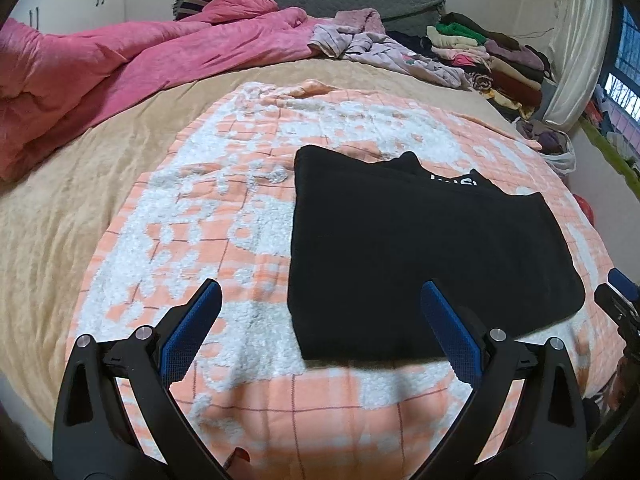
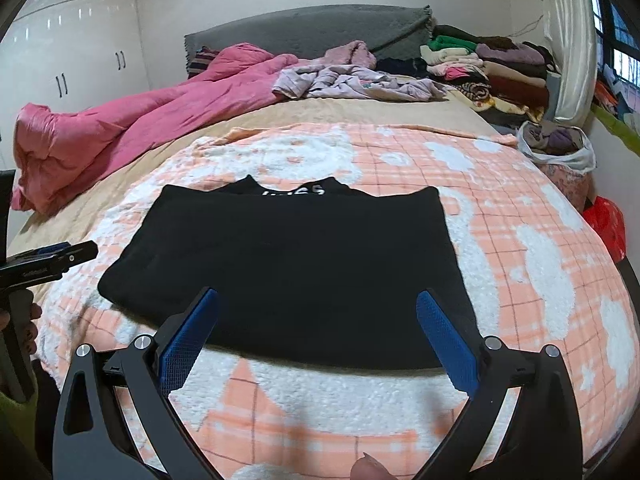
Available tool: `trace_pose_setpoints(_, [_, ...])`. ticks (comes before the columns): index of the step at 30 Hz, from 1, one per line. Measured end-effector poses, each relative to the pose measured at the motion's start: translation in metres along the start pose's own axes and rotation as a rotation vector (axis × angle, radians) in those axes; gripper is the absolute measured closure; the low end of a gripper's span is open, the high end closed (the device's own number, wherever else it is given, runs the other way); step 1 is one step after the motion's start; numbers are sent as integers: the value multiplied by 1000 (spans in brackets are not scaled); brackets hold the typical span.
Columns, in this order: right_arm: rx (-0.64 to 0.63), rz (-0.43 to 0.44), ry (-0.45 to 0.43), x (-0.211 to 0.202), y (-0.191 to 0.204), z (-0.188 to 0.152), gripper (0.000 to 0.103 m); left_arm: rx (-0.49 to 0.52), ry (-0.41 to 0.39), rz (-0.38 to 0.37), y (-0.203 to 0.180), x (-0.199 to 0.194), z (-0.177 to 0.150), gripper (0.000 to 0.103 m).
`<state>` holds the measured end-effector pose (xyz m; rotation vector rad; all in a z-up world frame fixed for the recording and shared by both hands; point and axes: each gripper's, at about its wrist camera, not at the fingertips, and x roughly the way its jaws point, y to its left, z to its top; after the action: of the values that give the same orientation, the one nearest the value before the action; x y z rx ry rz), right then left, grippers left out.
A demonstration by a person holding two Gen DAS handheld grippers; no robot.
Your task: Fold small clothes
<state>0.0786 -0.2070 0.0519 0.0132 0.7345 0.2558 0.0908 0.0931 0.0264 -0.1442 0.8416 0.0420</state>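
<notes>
This is a bedroom in a home. A wide bed (image 2: 72,216) with a beige sheet fills most of both views, a peach-and-white checked blanket (image 2: 520,216) spread over it. A crumpled pink quilt (image 2: 132,136) lies at the left, with a grey padded headboard (image 2: 304,32) behind at the top centre. Stacks of folded clothes (image 2: 500,68) sit at the upper right beside a pale curtain (image 2: 576,40) and window. White wardrobe doors (image 2: 80,40) with dark handles fill the upper left.
</notes>
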Motion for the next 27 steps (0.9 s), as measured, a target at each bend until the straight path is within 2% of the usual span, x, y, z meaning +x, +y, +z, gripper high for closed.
trace_pose_setpoints(27, [-188, 121, 46, 23, 97, 4, 5, -89, 13, 34, 51, 5, -8, 10])
